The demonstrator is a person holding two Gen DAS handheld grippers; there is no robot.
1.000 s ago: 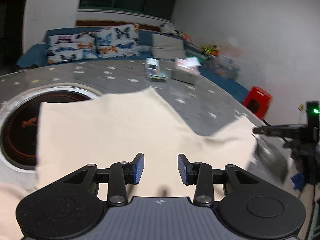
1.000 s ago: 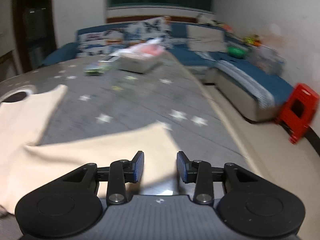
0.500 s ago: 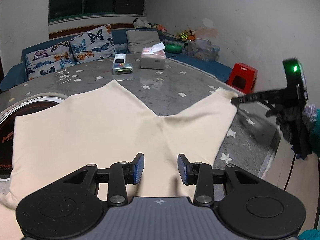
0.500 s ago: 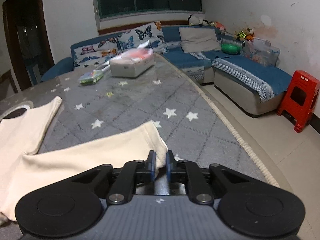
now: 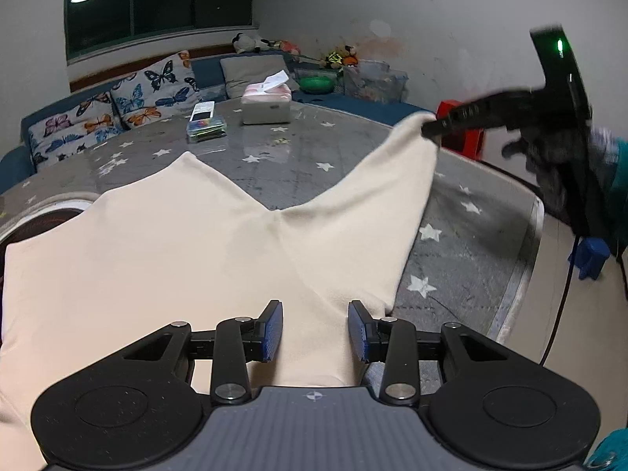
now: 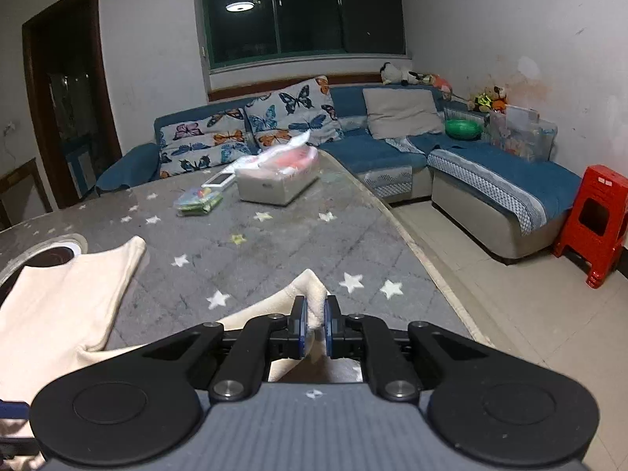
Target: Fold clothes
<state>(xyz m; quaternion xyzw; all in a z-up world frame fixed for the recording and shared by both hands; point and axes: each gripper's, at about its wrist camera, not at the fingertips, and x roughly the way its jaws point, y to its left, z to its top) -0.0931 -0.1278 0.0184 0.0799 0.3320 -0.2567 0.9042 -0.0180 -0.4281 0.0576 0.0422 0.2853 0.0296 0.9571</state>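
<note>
dim ceiling-lamp light [image 6: 239, 7] (reflected in the window), fisheye-bent edges, slight motion blur

Grey star-patterned table [image 6: 274, 251] filling frame centre, cream garment [image 5: 176, 243] spread lower left, tissue box [image 6: 276, 180] upper centre, phone [image 6: 217, 179] and colourful packet [image 6: 198, 200] just beside it

Cream garment [image 5: 165, 259] cut off at left edge, right hand-held gripper [image 5: 435, 127] motion-blurred
</note>
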